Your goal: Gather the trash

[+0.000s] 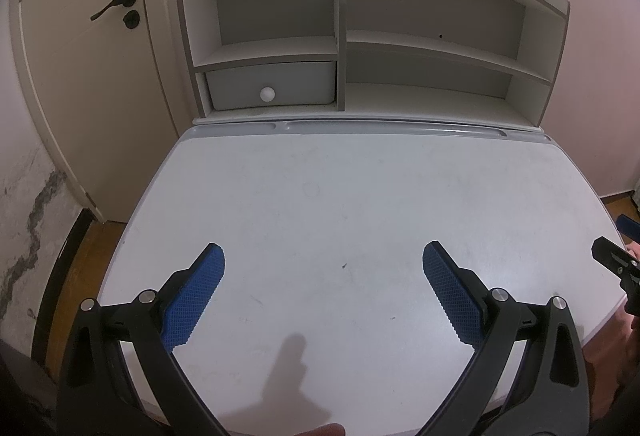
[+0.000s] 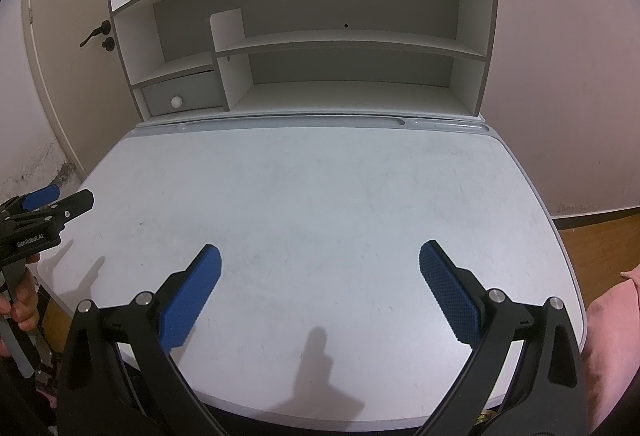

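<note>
A: Starting at the left, the door (image 1: 80,76) is shut, then the shelf unit (image 1: 360,36) with its little drawer (image 1: 272,86), and in front of it the bench (image 1: 340,204). See any trash?

B: None. The bench top shows only scuffs and shadows, and the shelves look bare. Whatever needs collecting is out of both views.

A: And the left claw (image 1: 323,288)?

B: Released, blue pads spread wide over the near bench, nothing between them.

A: The right claw (image 2: 320,288)?

B: Same story: spread wide, empty, hanging over the near edge.

A: So how will the trash handle?

B: I can't say for sure, since none shows. My guess is that desk litter is light and soft, like paper or wrappers, so it crumples and slides on this smooth top. I'd pinch it across the bulk, at a fold or crease, not a loose corner.

A: Risk?

B: Pushing it along instead of gripping it.
</note>
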The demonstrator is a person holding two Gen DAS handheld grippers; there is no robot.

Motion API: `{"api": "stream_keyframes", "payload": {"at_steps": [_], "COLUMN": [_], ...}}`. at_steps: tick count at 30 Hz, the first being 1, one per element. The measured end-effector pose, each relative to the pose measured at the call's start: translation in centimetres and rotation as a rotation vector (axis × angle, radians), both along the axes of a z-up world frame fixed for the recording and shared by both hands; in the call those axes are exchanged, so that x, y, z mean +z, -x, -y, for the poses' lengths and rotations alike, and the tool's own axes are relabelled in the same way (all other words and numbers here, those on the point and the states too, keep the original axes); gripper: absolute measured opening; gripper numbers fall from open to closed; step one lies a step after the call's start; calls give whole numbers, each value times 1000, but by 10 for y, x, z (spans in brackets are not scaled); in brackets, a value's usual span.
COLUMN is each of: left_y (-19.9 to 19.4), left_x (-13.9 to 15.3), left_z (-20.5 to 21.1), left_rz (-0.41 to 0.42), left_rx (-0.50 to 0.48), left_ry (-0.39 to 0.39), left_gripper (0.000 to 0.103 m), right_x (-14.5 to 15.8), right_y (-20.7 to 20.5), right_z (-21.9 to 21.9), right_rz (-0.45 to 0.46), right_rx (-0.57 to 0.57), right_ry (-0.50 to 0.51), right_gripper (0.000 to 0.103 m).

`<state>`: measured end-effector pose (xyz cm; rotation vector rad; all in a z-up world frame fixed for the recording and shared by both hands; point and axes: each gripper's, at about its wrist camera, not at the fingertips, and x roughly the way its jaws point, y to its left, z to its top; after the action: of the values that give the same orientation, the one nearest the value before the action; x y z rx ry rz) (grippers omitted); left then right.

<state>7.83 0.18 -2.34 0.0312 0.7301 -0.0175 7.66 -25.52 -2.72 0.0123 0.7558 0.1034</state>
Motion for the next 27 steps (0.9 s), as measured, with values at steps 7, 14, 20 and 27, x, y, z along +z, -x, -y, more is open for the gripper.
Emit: {"api": "stream_keyframes", "payload": {"at_steps": [7, 14, 20, 27], "left_y": [2, 3, 4, 2], "left_x": [1, 3, 4, 4], "left_z": [0, 2, 3, 5], "left_rz": [4, 3, 9, 1], "left_rx": [1, 3, 2, 0], "left_ry": [6, 10, 9, 1], "left_gripper": [96, 96, 96, 96], "right_x": [-1, -1, -1, -2], "right_y": [1, 1, 1, 1], "right_z": [1, 2, 2, 3], "right_rz": [4, 6, 7, 6], "right_rx": [3, 10, 8, 5], "right_ry": [2, 4, 4, 1], "right_gripper": [96, 96, 96, 96]}}
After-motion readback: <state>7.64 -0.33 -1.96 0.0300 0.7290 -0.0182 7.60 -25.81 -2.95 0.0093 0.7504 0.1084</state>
